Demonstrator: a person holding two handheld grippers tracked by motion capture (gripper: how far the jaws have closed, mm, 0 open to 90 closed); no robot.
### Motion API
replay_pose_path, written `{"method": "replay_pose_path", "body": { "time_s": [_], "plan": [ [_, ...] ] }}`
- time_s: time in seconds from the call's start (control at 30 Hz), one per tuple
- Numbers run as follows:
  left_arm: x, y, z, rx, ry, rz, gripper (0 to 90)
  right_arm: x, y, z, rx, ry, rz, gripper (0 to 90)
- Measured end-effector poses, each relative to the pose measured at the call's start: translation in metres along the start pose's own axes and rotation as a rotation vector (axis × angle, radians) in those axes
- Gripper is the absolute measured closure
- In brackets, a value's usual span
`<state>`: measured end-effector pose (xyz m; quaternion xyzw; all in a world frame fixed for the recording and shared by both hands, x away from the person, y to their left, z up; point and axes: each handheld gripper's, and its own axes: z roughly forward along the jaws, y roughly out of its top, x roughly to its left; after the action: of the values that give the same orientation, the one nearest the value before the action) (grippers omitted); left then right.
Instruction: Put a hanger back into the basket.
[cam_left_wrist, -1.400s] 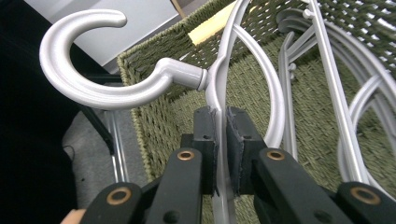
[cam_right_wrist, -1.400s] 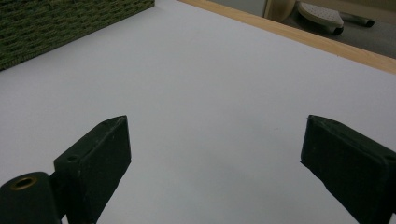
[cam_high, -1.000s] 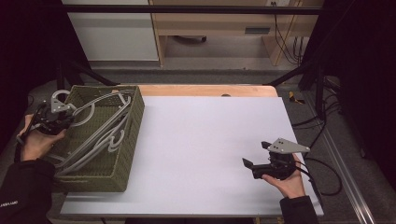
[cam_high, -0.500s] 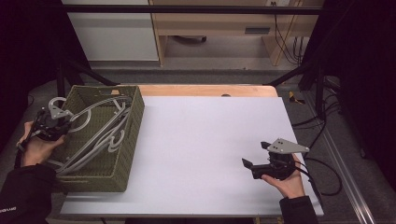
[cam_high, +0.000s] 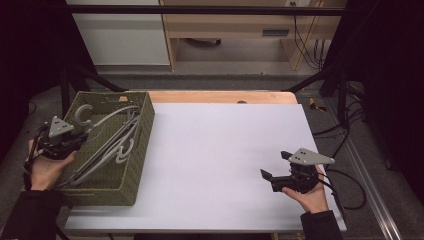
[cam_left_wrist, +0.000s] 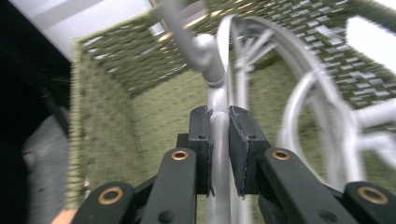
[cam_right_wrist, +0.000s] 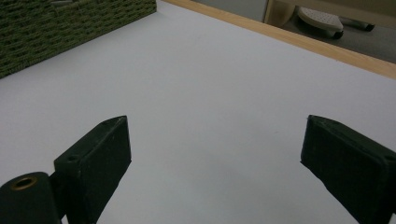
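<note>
Gripping 1 hanger (cam_left_wrist: 218, 126) inside the basket (cam_high: 131, 165), the left tool (cam_high: 59, 141) has lifted nothing onto the desk (cam_high: 215, 150) yet, while the right tool (cam_high: 280, 179) waits wide open.

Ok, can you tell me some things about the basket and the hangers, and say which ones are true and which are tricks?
1. The left hand-held gripper is shut on a grey hanger. True.
2. The basket is red. False: it is green and woven.
3. The right hand-held gripper holds a hanger. False: its jaws are open over the white table, with nothing between them.
4. The basket sits at the table's left side. True.
</note>
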<state>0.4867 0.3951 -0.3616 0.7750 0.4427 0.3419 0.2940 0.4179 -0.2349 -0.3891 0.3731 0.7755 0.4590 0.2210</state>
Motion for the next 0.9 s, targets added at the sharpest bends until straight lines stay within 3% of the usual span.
{"method": "replay_pose_path", "body": {
  "time_s": [0.33, 0.47, 0.6, 0.67, 0.7, 0.73, 0.8, 0.9],
  "plan": [
    [-0.027, 0.0, 0.001, 0.028, -0.069, 0.001, 79.0, 0.002, 0.001, -0.002, -0.004, 0.005, -0.004, 8.7],
    [-0.034, 0.0, -0.002, 0.013, -0.08, -0.01, 72.7, 0.002, 0.002, -0.002, -0.008, 0.004, -0.002, 8.6],
    [-0.039, 0.0, -0.011, -0.051, -0.117, -0.066, 67.4, 0.002, 0.002, -0.002, -0.01, 0.002, -0.001, 8.5],
    [-0.042, 0.002, -0.018, -0.097, -0.144, -0.09, 60.2, 0.002, 0.002, -0.002, -0.016, 0.007, 0.003, 8.0],
    [-0.043, 0.002, -0.02, -0.103, -0.152, -0.09, 60.2, 0.002, 0.002, -0.002, -0.016, 0.007, 0.003, 8.0],
    [-0.047, 0.004, -0.024, -0.143, -0.173, -0.102, 58.9, 0.002, 0.002, -0.003, -0.016, 0.005, 0.001, 7.9],
    [-0.054, 0.006, -0.028, -0.187, -0.199, -0.109, 50.9, 0.002, 0.002, -0.003, -0.025, -0.002, 0.004, 7.5],
    [-0.069, 0.011, -0.037, -0.242, -0.247, -0.094, 44.7, 0.001, 0.003, -0.004, -0.032, -0.003, 0.01, 7.1]
  ]
}}
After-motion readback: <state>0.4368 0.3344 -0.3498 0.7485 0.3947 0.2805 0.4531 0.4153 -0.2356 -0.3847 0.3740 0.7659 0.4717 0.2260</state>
